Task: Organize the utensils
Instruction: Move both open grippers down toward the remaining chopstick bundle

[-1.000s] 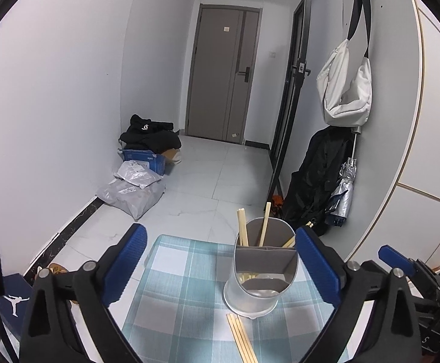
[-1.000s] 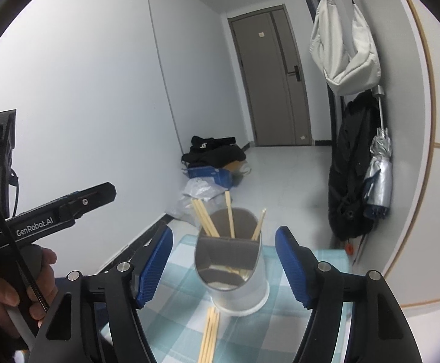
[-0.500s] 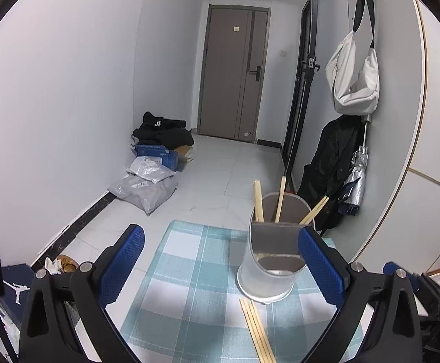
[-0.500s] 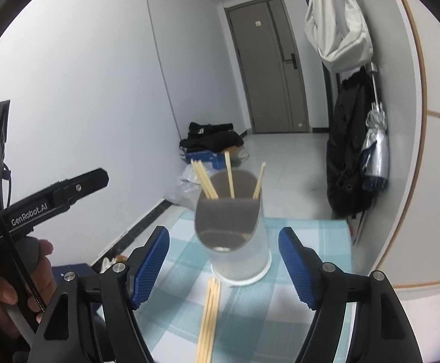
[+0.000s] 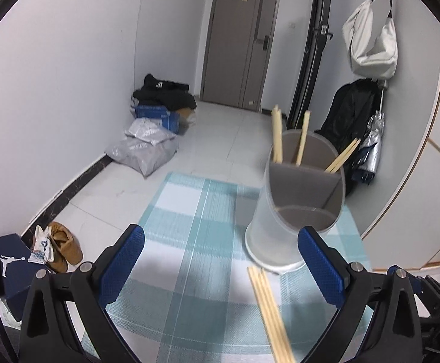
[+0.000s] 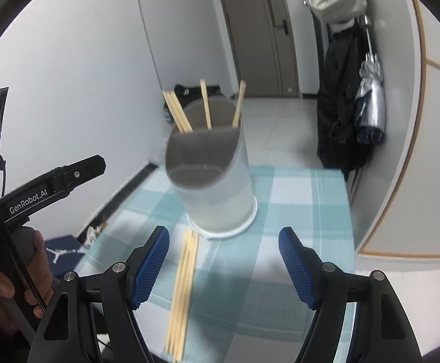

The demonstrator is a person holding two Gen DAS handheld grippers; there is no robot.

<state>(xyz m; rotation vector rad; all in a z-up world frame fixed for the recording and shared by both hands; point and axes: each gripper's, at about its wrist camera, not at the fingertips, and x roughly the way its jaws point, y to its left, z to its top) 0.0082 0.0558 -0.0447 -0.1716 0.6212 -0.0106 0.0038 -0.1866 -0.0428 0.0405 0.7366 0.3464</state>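
Observation:
A white cylindrical utensil holder [image 5: 295,211] [image 6: 216,187] stands on a table with a blue checked cloth [image 5: 195,242] [image 6: 295,211]. Several wooden chopsticks [image 5: 303,142] [image 6: 206,106] stand in its back compartment. A bundle of loose chopsticks [image 5: 271,311] [image 6: 185,284] lies on the cloth in front of the holder. My left gripper [image 5: 223,260] is open and empty, above the cloth left of the loose chopsticks. My right gripper [image 6: 224,266] is open and empty, just right of the loose bundle.
The left tool's handle and the hand holding it [image 6: 17,242] show at the left of the right wrist view. Beyond the table are a tiled floor, bags and a box [image 5: 153,130], a door [image 5: 241,39], and hanging bags and a coat [image 5: 350,115].
Both grippers have tilted down and moved closer over the table. The holder and loose chopsticks now appear larger and lower in view. Both grippers stay open.

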